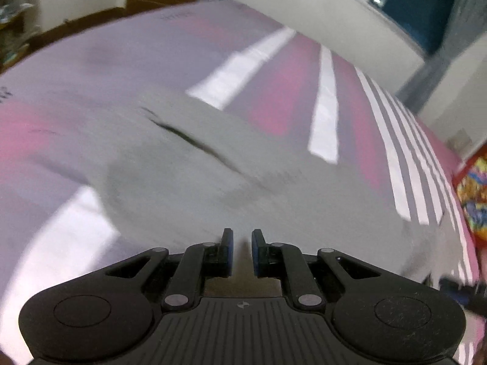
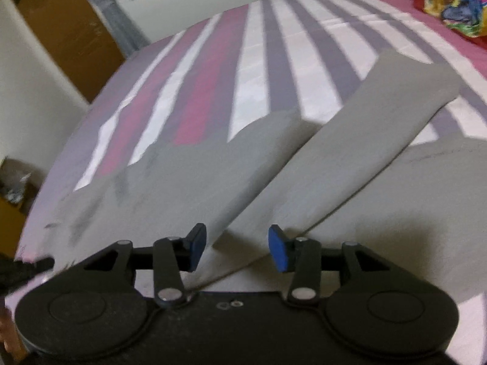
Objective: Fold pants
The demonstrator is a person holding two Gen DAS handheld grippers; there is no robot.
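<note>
The plain grey fabric pants are seen spread across the bed, over the pink, white and grey striped bedsheet, with both legs running away toward the far side. One leg is laid slantwise, its hem end reaching toward the far right corner of the bed, while the other leg stops short of it beside the pink stripes; nearer the camera the cloth is doubled over itself, so a first fold looks started, though how neat it is cannot be judged through the blur. The waist part is shown in the left view, with a dark seam or pocket slit across it. The right gripper is held above the near cloth with its blue pads spread apart and nothing between them. The left gripper is seen with its pads drawn nearly together, and no cloth is pinched there. Much appears left to do: the legs are not yet stacked, and the lengthwise folds are not begun. A bright multicoloured bag is sat at the far right corner.
</note>
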